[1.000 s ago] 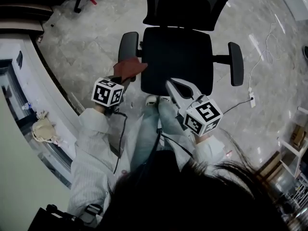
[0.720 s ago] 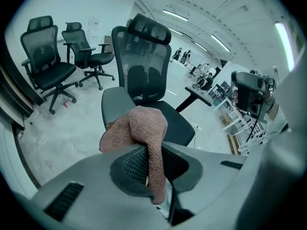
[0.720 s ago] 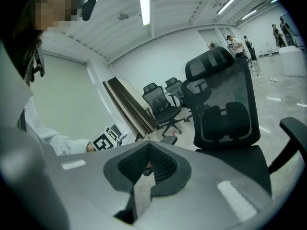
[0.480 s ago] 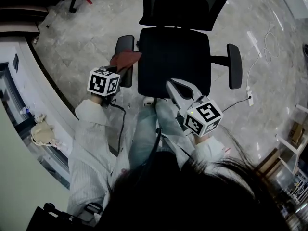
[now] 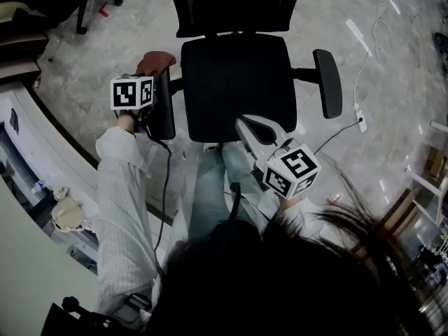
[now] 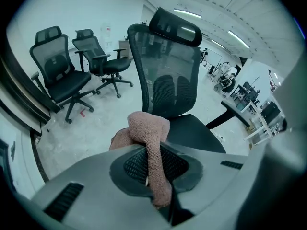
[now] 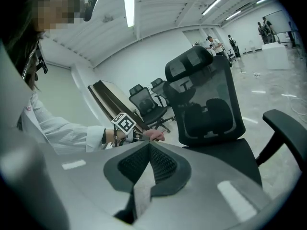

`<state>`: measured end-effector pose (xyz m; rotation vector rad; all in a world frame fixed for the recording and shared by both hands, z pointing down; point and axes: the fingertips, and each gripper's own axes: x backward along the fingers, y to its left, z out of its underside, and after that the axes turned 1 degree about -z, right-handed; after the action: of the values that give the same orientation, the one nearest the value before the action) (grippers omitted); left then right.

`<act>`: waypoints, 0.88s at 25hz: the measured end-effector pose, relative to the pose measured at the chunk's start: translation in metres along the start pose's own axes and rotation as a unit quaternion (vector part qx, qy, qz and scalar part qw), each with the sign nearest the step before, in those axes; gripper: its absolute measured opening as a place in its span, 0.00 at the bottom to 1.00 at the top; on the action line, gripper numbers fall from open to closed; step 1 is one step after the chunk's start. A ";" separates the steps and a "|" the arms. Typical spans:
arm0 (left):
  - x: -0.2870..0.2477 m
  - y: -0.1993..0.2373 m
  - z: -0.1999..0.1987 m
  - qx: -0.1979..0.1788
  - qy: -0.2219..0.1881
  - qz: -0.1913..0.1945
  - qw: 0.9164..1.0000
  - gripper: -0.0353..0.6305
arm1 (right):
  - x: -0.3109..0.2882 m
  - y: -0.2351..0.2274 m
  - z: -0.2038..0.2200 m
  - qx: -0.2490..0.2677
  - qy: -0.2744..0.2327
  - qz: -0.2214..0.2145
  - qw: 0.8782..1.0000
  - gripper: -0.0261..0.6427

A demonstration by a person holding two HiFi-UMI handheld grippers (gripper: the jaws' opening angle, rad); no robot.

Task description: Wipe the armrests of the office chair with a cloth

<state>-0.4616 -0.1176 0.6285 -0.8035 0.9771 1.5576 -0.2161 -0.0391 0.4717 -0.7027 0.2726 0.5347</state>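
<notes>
The black office chair [image 5: 238, 82] stands in front of me, seat toward me. My left gripper [image 5: 150, 73] is shut on a reddish-brown cloth [image 5: 156, 62] that lies on the far end of the chair's left armrest [image 5: 165, 114]. In the left gripper view the cloth [image 6: 149, 133] bunches out between the closed jaws of the left gripper [image 6: 149, 152], with the mesh backrest [image 6: 165, 75] behind. My right gripper [image 5: 253, 127] hovers shut and empty over the seat's front edge. The right armrest [image 5: 327, 82] is bare. The right gripper [image 7: 148, 147] looks toward the chair [image 7: 206, 109] and the cloth [image 7: 153, 136].
A white cable and power strip [image 5: 359, 115] lie on the marble floor right of the chair. A curved counter [image 5: 31, 128] runs along the left. Two more office chairs [image 6: 60, 75] stand behind on the left. My legs [image 5: 210, 187] are just below the seat.
My left gripper has slid the cloth along the left armrest from its near end toward its far end. The right gripper has stayed over the seat's front.
</notes>
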 end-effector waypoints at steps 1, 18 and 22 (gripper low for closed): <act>-0.001 -0.001 0.001 0.008 0.000 0.003 1.000 0.11 | 0.002 -0.002 0.000 -0.002 -0.002 0.003 1.000 0.04; 0.085 -0.080 0.126 0.005 0.014 0.054 0.998 0.11 | 0.036 0.066 -0.013 0.041 -0.036 -0.025 0.998 0.04; 0.104 -0.095 0.153 0.029 0.003 0.052 0.998 0.11 | 0.043 0.090 -0.016 0.056 -0.041 -0.044 0.997 0.04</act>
<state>-0.3889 0.0724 0.5861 -0.7282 1.0781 1.6090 -0.2309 0.0240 0.3936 -0.5791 0.1934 0.4597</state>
